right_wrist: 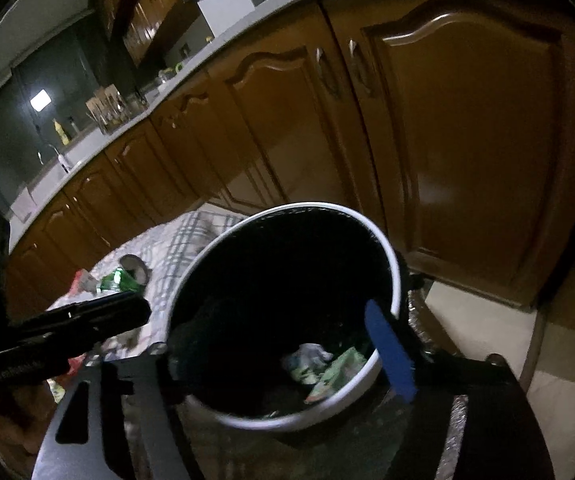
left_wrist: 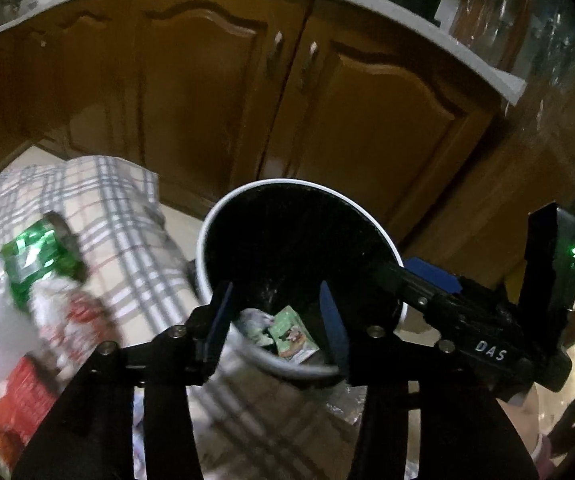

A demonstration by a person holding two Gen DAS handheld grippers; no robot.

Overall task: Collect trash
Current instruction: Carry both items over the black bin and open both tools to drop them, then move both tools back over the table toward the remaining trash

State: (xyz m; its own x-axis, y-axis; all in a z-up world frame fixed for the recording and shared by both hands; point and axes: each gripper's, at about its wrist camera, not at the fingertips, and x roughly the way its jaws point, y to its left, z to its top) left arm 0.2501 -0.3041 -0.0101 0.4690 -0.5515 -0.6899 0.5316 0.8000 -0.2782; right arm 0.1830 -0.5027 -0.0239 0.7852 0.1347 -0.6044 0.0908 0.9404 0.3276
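A round bin with a white rim (left_wrist: 287, 181) and a black inside stands in front of me. On its bottom lie a green wrapper (left_wrist: 292, 336) and a crumpled white scrap (left_wrist: 253, 317). My left gripper (left_wrist: 277, 320) hangs over the bin's near edge, open, with nothing between its blue pads. From the right, my right gripper (left_wrist: 407, 276) reaches over the rim. In the right wrist view the bin rim (right_wrist: 307, 206), the white scrap (right_wrist: 307, 354) and the green wrapper (right_wrist: 339, 376) show between the wide-open fingers of the right gripper (right_wrist: 287, 356), which holds nothing. The left gripper (right_wrist: 127, 308) enters from the left.
A checked cloth (left_wrist: 127, 232) lies left of the bin, with a green packet (left_wrist: 35, 256) and a red packet (left_wrist: 19, 396) on it. Brown cabinet doors (left_wrist: 367, 120) under a grey counter stand close behind. Crinkled foil (right_wrist: 455, 432) shows beside the bin, and pale floor tiles (right_wrist: 487, 320) to the right.
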